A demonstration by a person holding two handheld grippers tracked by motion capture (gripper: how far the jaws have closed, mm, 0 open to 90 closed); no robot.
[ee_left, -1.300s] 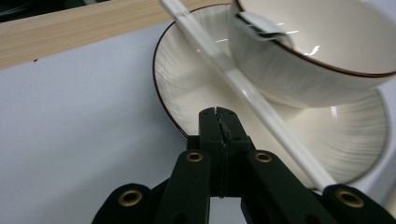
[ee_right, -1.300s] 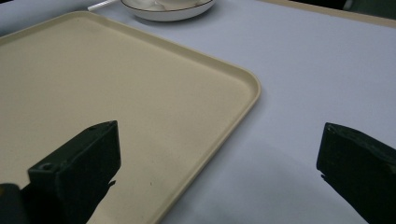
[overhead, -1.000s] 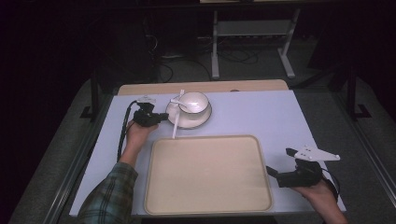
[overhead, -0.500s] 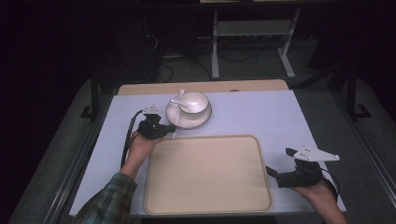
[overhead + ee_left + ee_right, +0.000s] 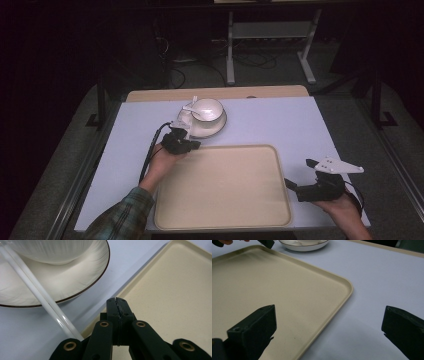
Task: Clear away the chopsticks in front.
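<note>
The left gripper (image 5: 117,300) is sitting closed and empty at the beige tray's (image 5: 222,187) far left corner, just beside the saucer (image 5: 62,280) holding a bowl (image 5: 207,109); the right gripper (image 5: 329,332) is hovering wide open over the tray's right edge

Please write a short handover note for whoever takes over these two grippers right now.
Left gripper: jaws shut, nothing between them, over the far left corner of the tray, beside the plate.
Right gripper: jaws open, empty, at the tray's right edge.
Things: bowl with spoon sits on the plate, behind the tray; a white stick leans at the plate's rim.
Done: nothing on the tray.
Left: probably moving the plate and bowl onto the tray.
</note>
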